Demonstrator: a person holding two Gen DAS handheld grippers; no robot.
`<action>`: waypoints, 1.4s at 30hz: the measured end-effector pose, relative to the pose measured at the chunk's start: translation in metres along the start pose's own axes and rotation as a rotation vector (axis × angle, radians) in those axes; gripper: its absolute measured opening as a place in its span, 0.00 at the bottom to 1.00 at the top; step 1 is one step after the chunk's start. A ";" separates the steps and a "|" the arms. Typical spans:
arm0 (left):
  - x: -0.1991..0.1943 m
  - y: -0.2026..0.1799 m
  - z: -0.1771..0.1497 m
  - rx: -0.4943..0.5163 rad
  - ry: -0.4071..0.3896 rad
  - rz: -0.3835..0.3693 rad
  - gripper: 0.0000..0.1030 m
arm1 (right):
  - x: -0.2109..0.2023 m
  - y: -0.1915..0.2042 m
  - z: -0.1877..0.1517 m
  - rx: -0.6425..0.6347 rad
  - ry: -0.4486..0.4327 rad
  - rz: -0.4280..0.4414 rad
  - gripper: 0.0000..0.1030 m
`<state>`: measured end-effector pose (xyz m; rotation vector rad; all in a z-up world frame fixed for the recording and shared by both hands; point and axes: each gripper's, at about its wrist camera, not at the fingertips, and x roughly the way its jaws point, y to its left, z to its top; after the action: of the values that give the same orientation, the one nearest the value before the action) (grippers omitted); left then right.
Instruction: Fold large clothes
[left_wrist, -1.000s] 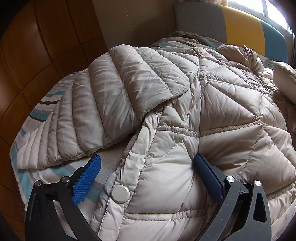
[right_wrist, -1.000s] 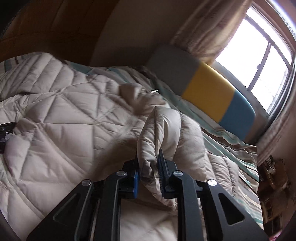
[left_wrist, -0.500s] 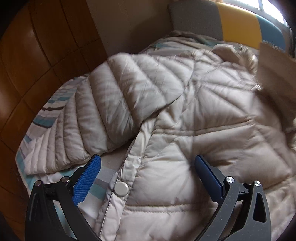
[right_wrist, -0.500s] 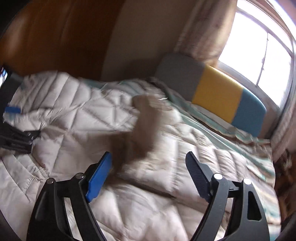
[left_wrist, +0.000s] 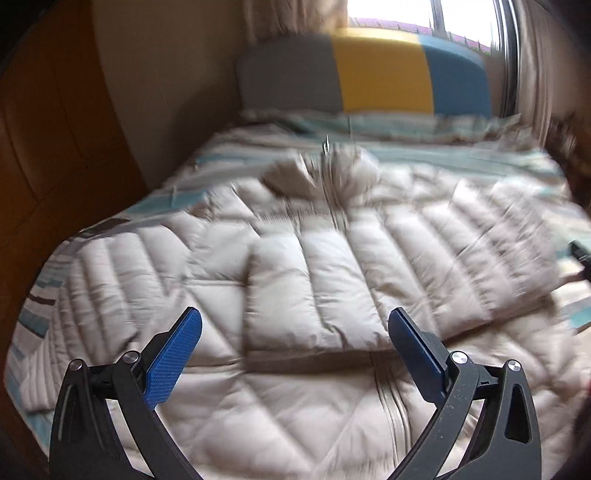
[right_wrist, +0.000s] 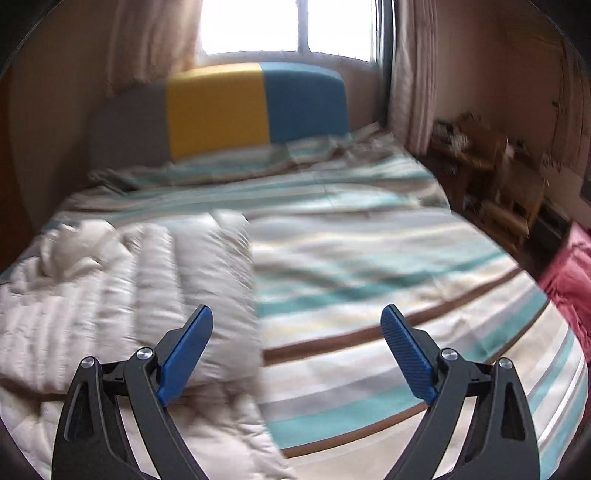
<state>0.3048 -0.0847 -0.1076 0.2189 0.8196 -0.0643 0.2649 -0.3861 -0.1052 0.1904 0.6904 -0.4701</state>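
A beige quilted down jacket (left_wrist: 295, 288) lies front up on the striped bed, both sleeves folded across its chest. The right sleeve (left_wrist: 461, 258) lies flat over the body, its cuff near the zip. My left gripper (left_wrist: 295, 332) hovers open above the jacket's lower front, nothing between its blue pads. In the right wrist view the jacket (right_wrist: 110, 302) fills the left side. My right gripper (right_wrist: 297, 332) is above the jacket's edge and the bedsheet, its jaws still opening, with nothing between them.
The striped bedsheet (right_wrist: 369, 266) spreads to the right. A grey, yellow and blue headboard (right_wrist: 221, 110) stands under the window. A wooden wall panel (left_wrist: 55, 147) borders the bed on the left. Wooden furniture (right_wrist: 498, 177) and a pink cloth (right_wrist: 569, 280) sit at the right.
My right gripper let go of the right sleeve, which now lies across the jacket, and swung away to the right. My left gripper pulled back and up, staying open.
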 end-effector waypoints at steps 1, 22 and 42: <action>0.013 -0.005 0.000 0.004 0.019 0.013 0.97 | 0.007 -0.002 -0.002 -0.001 0.027 -0.003 0.89; 0.071 0.031 -0.017 -0.048 0.045 0.092 0.97 | 0.008 0.067 0.026 -0.106 -0.055 0.367 0.51; 0.074 0.030 -0.020 -0.075 0.053 0.048 0.97 | 0.076 0.059 0.020 -0.032 0.088 0.355 0.40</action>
<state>0.3451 -0.0494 -0.1696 0.1697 0.8678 0.0173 0.3554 -0.3678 -0.1389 0.2990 0.7318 -0.1115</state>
